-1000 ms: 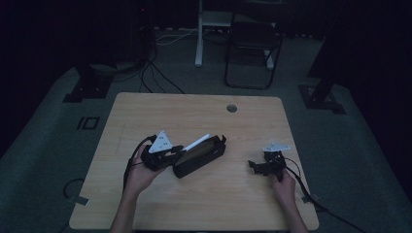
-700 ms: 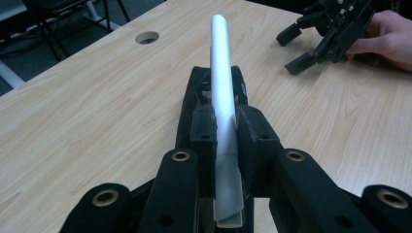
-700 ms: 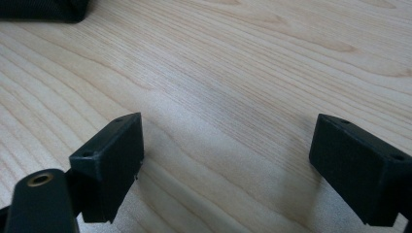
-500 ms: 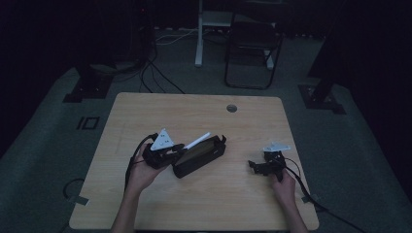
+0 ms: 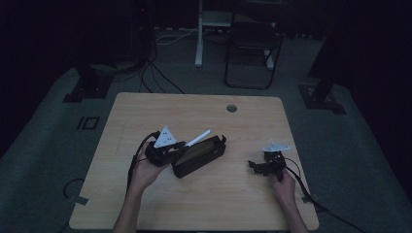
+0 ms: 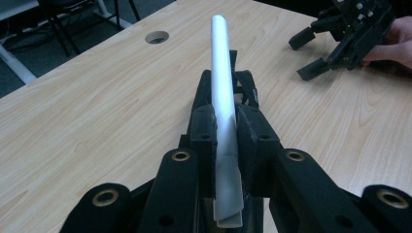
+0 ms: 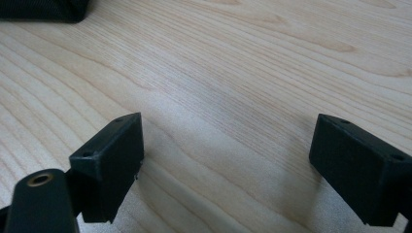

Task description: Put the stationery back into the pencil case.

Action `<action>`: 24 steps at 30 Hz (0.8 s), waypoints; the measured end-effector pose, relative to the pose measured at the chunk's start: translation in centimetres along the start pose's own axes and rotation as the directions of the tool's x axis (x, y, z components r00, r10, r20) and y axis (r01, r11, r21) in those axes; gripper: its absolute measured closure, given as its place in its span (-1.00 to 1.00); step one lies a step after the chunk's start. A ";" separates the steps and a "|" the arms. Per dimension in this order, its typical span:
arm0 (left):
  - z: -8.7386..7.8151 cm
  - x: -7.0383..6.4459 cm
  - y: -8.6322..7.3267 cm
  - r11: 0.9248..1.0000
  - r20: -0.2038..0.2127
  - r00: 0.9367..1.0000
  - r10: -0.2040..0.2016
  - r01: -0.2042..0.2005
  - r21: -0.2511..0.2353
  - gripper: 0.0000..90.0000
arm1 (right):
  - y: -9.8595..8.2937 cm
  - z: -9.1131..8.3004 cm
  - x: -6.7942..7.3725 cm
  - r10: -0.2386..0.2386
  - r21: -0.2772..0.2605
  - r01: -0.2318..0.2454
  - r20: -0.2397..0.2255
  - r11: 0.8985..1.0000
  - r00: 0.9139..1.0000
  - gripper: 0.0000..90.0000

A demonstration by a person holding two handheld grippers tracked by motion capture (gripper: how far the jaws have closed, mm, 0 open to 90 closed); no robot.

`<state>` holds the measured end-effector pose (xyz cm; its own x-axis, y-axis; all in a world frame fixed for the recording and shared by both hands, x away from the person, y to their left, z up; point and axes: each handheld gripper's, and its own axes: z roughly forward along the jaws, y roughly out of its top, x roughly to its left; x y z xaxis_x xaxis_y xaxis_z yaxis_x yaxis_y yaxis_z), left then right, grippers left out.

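A long black pouch (image 5: 200,155) lies at the middle of the wooden table (image 5: 204,204), its top open. My left gripper (image 5: 180,146) is at the pouch's left end, shut on a white tube (image 5: 199,138) that slants up and to the right above the pouch. In the left gripper view the tube (image 6: 221,87) runs straight out from between the shut jaws of my left gripper (image 6: 224,131), over the pouch's (image 6: 245,85) dark end. My right gripper (image 5: 260,167) rests on the table to the right, open and holding nothing; its own view shows my right gripper (image 7: 226,160) with the jaws wide apart over bare wood.
A round cable hole (image 5: 231,108) sits near the table's far edge. Cables trail from both grippers off the table's sides. A folding chair (image 5: 252,43) and stand bases are on the dark floor beyond. The pouch's corner (image 7: 43,9) shows far left in the right gripper view.
The white tube's far end has risen from lying along the pouch to slanting up above it. The right gripper has stayed put.
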<state>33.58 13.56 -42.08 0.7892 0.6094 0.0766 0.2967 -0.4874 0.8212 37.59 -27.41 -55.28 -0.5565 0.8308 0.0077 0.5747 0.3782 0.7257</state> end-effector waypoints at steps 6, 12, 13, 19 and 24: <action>0.4 0.0 0.1 1.000 -0.002 1.000 -0.009 0.009 0.000 0.75 | 0.0 0.0 0.0 0.000 0.000 0.000 0.000 1.000 1.000 -0.73; 1.0 0.0 0.2 1.000 0.000 1.000 -0.006 0.006 0.002 0.75 | 0.0 0.0 0.0 0.000 0.000 0.000 0.000 1.000 1.000 -0.73; 1.1 0.0 0.2 1.000 0.000 1.000 -0.007 0.007 0.002 0.75 | 0.0 0.0 0.0 0.000 0.000 0.000 0.000 1.000 1.000 -0.73; 1.6 0.0 0.3 1.000 0.009 1.000 -0.004 0.004 0.005 0.75 | 0.0 0.0 0.0 0.000 0.000 0.000 0.000 1.000 1.000 -0.73; 1.9 0.0 0.4 1.000 0.012 1.000 -0.003 0.003 0.007 0.75 | 0.0 0.0 0.0 0.001 0.000 -0.001 0.000 1.000 1.000 -0.73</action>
<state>34.76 12.15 -42.84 0.7947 0.6033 0.0670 0.3030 -0.4900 0.8174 37.59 -27.40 -55.27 -0.5561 0.8311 0.0080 0.5750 0.3778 0.7257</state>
